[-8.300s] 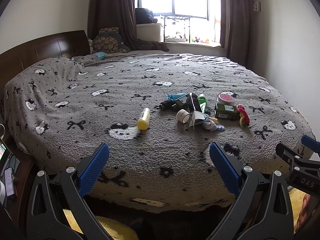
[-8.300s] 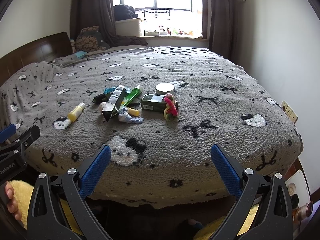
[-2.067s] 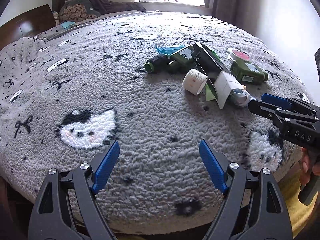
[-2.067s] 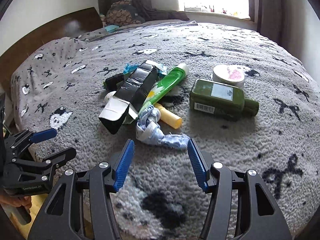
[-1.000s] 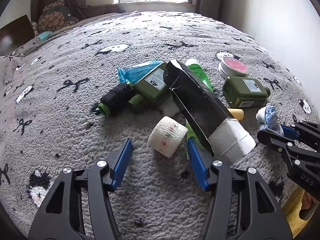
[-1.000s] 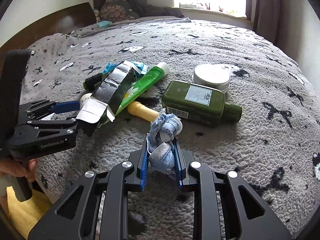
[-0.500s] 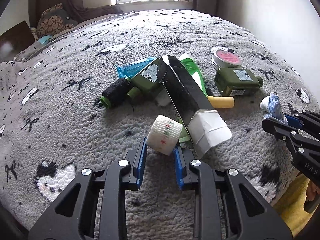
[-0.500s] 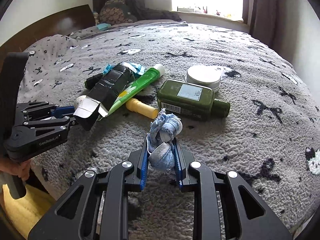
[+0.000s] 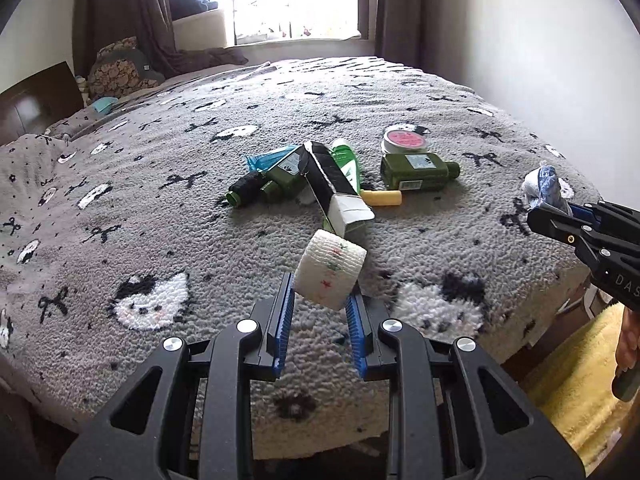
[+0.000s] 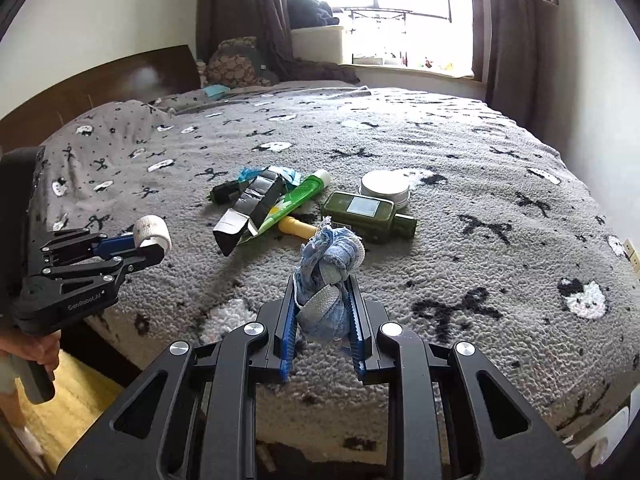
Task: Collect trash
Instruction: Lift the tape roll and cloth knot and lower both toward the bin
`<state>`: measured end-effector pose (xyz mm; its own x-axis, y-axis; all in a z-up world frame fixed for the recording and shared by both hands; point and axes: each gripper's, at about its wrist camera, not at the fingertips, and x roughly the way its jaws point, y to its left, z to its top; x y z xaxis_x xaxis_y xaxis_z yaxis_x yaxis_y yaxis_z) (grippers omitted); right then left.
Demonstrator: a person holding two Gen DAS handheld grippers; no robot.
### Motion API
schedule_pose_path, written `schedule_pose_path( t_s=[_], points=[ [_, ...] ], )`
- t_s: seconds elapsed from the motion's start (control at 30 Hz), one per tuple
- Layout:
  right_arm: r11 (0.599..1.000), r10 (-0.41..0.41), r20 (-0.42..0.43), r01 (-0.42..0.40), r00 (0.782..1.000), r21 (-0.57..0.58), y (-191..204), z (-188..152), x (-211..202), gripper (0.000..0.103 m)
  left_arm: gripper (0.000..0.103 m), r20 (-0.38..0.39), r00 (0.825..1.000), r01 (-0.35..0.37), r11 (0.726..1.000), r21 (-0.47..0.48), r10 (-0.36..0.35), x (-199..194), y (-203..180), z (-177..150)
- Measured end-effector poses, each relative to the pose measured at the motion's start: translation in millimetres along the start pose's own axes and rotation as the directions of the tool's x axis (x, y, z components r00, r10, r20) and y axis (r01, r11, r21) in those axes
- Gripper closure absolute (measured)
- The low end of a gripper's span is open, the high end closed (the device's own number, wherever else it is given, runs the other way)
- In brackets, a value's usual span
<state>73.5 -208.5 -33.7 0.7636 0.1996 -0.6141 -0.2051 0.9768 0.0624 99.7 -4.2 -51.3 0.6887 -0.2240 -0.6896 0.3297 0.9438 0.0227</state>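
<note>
Left gripper (image 9: 320,308) is clamping bandage roll (image 9: 330,268), right gripper (image 10: 322,316) is clamping blue rag (image 10: 326,276); pile (image 9: 340,176) at 12 o'clock is still waiting on bed (image 9: 160,208).

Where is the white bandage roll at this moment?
The white bandage roll is held in the left claw, lifted above the near edge of the bed, just in front of the black carton.

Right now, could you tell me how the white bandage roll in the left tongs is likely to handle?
The bandage roll looks soft and light, so it probably squashes slightly. The left tongs pinch only its lower edge, so it might pivot. Being a cylinder, it would likely roll if dropped.
</note>
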Motion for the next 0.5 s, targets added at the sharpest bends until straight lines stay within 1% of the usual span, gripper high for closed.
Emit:
schedule_pose_path(
  t_s=[0.13, 0.27, 0.4, 0.5],
  points=[
    [1.000, -0.003, 0.009, 0.003, 1.000, -0.009, 3.6, -12.2, -14.3, 0.080, 0.079, 0.032, 0.999, 0.024, 1.000, 0.009, -0.024, -19.5, -14.9, -17.5],
    [1.000, 0.005, -0.007, -0.005, 1.000, 0.004, 5.9, -29.8, -21.1, 0.079, 0.079, 0.041, 0.997, 0.059, 0.998, 0.017, -0.059, -32.3, -29.7, -39.5],
    [1.000, 0.025, -0.035, -0.024, 0.999, 0.015, 10.4, -52.7, -26.3, 0.080, 0.079, 0.014, 0.995, 0.101, 0.995, 0.026, -0.102, -35.3, -43.4, -65.6],
    [0.999, 0.041, -0.066, -0.039, 0.997, 0.022, 14.7, -69.6, -25.2, 0.079, 0.079, -0.032, 0.992, 0.120, 0.992, 0.028, -0.119, -29.7, -51.0, -86.9]
  ],
)
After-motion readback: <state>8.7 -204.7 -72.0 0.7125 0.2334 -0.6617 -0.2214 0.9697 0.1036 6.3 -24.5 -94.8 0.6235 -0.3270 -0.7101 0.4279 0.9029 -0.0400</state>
